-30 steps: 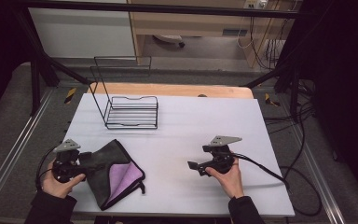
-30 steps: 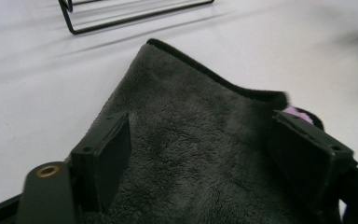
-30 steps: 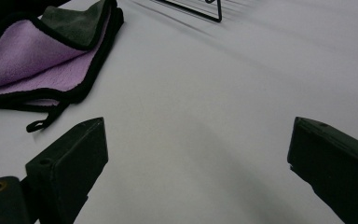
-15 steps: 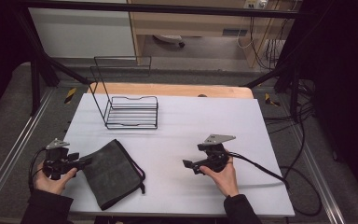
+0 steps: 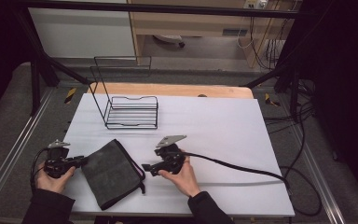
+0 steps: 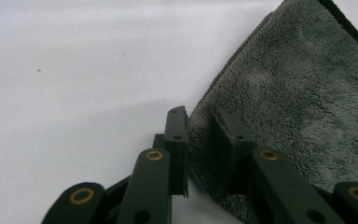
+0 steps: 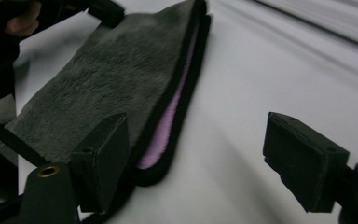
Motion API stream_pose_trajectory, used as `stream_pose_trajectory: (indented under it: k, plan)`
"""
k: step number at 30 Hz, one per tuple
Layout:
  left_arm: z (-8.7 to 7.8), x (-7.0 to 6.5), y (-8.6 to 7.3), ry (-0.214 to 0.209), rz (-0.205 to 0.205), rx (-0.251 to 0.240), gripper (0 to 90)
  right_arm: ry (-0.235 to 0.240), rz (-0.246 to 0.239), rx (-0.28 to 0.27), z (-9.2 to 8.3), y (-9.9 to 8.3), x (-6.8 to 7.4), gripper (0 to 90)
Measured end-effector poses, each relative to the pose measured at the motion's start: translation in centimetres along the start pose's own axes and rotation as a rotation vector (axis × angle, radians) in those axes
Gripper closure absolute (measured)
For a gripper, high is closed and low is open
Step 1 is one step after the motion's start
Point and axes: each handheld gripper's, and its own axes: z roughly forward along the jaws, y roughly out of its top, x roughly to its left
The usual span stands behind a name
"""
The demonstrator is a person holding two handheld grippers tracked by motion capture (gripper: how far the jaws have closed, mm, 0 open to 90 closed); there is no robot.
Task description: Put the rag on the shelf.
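Folded grey cloth lies pinched at its corner by left gripper.

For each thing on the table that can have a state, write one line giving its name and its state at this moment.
Grey cloth: folded flat on the table, pink inner side showing along its open edge.
Left claw: closed on the cloth's corner, jaws having just been closing.
Right claw: open, jaws having just been closing, beside the cloth's edge, gripping nothing.
Wire rack: upright, nothing in it, apart from the cloth.
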Motion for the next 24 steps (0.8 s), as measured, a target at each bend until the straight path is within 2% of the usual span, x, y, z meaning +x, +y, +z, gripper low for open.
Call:
stream_pose_trajectory:
  k: [2,4,10,13,15,19,20,21,22,23,24]
  plan:
    - [0.0,0.1,-0.1,-0.003,-0.003,-0.005,77.4,0.004,0.007,0.017,0.6,-0.2,0.3,27.1]
    - [0.1,0.1,-0.1,-0.003,-0.001,-0.010,78.1,0.029,0.013,0.046,1.8,-0.8,0.7,31.8]
    - [0.2,0.0,-0.1,-0.002,0.001,-0.016,79.2,0.061,0.024,0.052,2.2,-1.1,1.1,38.0]
    - [0.2,0.0,-0.1,-0.005,0.003,-0.022,79.8,0.074,0.004,0.090,3.0,-1.3,1.8,40.4]
    - [0.3,0.1,-0.1,-0.010,0.001,-0.027,80.1,0.065,0.012,0.080,3.0,-1.4,2.0,44.5]
    - [0.3,0.2,-0.1,-0.019,0.003,-0.033,81.1,0.075,0.046,0.094,2.9,-1.5,2.3,56.7]
    - [0.3,0.2,-0.1,-0.021,0.008,-0.034,81.1,0.075,0.046,0.094,2.9,-1.5,2.3,56.7]
    - [0.3,0.1,0.0,-0.024,0.014,-0.039,81.8,0.091,0.067,0.103,2.9,-1.5,2.3,64.3]
    - [0.3,0.1,0.0,-0.024,0.014,-0.039,82.0,0.091,0.067,0.103,2.9,-1.5,2.3,64.3]
    - [0.4,0.1,0.0,-0.025,0.015,-0.044,82.3,0.115,0.090,0.115,2.9,-1.5,2.2,70.4]
    - [0.5,0.1,0.2,-0.032,0.012,-0.048,82.4,0.111,0.088,0.114,2.8,-1.5,2.3,73.7]
